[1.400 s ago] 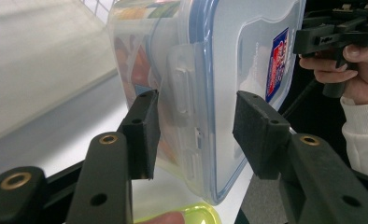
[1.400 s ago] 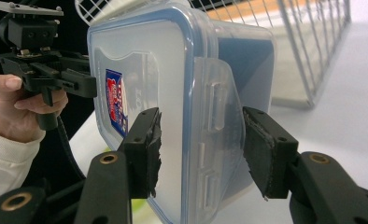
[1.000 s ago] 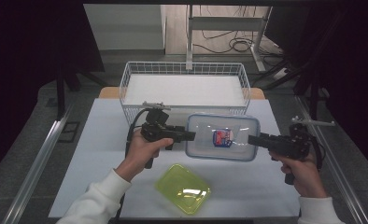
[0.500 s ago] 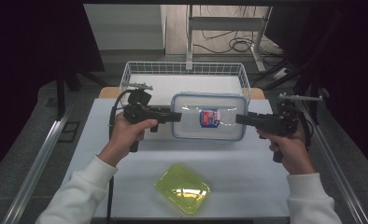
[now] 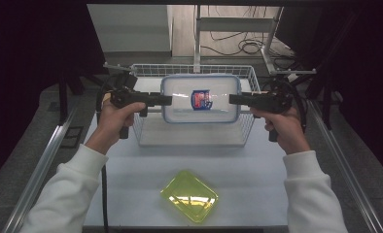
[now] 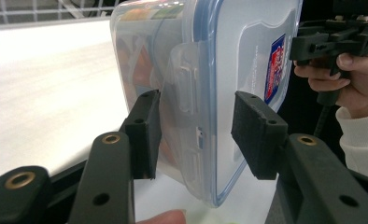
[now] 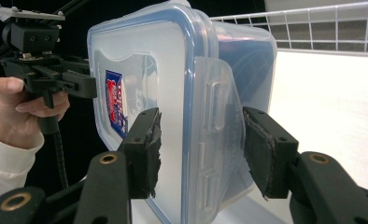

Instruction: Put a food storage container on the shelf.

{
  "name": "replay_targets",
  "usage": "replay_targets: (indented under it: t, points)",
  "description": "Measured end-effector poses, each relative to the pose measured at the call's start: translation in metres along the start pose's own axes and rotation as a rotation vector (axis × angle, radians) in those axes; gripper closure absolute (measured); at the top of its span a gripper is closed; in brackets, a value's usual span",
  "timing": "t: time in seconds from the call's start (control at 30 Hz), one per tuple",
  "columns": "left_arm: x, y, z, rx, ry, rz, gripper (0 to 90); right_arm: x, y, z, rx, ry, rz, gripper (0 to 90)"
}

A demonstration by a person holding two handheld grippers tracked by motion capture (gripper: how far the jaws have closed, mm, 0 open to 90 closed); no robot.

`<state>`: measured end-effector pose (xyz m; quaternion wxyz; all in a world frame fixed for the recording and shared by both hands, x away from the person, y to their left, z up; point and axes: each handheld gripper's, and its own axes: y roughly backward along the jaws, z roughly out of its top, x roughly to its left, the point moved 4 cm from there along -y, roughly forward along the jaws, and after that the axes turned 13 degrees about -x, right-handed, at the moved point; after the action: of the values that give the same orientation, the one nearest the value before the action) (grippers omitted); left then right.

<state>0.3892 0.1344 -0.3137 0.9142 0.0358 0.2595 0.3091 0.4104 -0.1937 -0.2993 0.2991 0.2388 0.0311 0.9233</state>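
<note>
A clear plastic container with a blue-rimmed lid and a red and blue sticker hangs level in the air over the white wire basket. My left gripper is shut on its left end, and my right gripper is shut on its right end. In the left gripper view the pads clamp the container across base and lid at the latch flap, with the gripper pointing at the other hand. The right gripper view shows the same grip on the opposite end of the container.
A translucent yellow-green dish lies on the white table near the front edge. The basket stands at the table's far side. Metal rails run along both sides, and dark stands and cables sit behind.
Both grippers have carried the container up and away from the person, from above the table's middle to above the wire basket. The yellow-green dish has stayed put.
</note>
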Motion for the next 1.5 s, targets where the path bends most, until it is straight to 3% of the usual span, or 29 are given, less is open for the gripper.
replay_targets:
  t: [0.33, 0.6, 0.83, 0.9, 1.1, 1.13, 1.17, 1.23, 1.3, 1.37, 1.43, 1.5]
  points:
    - [0.025, -0.006, 0.019, 0.010, 0.025, 0.017, 53.1, -0.015, -0.028, 0.014, 0.008, -0.038, 0.002, 48.9]
    - [0.048, -0.017, 0.019, 0.024, 0.069, 0.023, 52.9, -0.031, -0.046, 0.017, 0.052, -0.075, -0.018, 48.7]
    - [0.053, -0.020, 0.022, 0.022, 0.075, 0.037, 52.2, -0.042, -0.054, 0.017, 0.059, -0.115, -0.016, 48.2]
    - [0.055, -0.022, 0.022, 0.015, 0.097, 0.036, 51.8, -0.045, -0.056, 0.018, 0.058, -0.139, -0.015, 48.0]
    - [0.061, -0.028, 0.023, 0.002, 0.132, 0.057, 47.8, -0.049, -0.063, 0.022, 0.049, -0.157, -0.088, 46.1]
    - [0.063, -0.029, 0.023, -0.001, 0.151, 0.062, 46.7, -0.049, -0.065, 0.022, 0.045, -0.160, -0.131, 45.9]
    - [0.065, -0.030, 0.023, -0.005, 0.166, 0.065, 46.7, -0.049, -0.065, 0.022, 0.045, -0.160, -0.131, 45.9]
    - [0.072, -0.036, 0.024, -0.025, 0.155, 0.137, 40.8, -0.049, -0.069, 0.020, 0.045, -0.159, -0.169, 45.8]
    - [0.073, -0.039, 0.023, -0.022, 0.165, 0.139, 30.6, -0.048, -0.071, 0.017, 0.050, -0.157, -0.182, 44.3]
    - [0.077, -0.042, 0.022, -0.015, 0.159, 0.161, 26.8, -0.047, -0.072, 0.014, 0.051, -0.158, -0.184, 44.6]
    - [0.078, -0.042, 0.023, -0.029, 0.181, 0.162, 21.5, -0.047, -0.069, 0.013, 0.046, -0.156, -0.185, 44.5]
    - [0.077, -0.037, 0.025, -0.049, 0.166, 0.170, 20.6, -0.047, -0.065, 0.013, 0.033, -0.159, -0.186, 43.9]
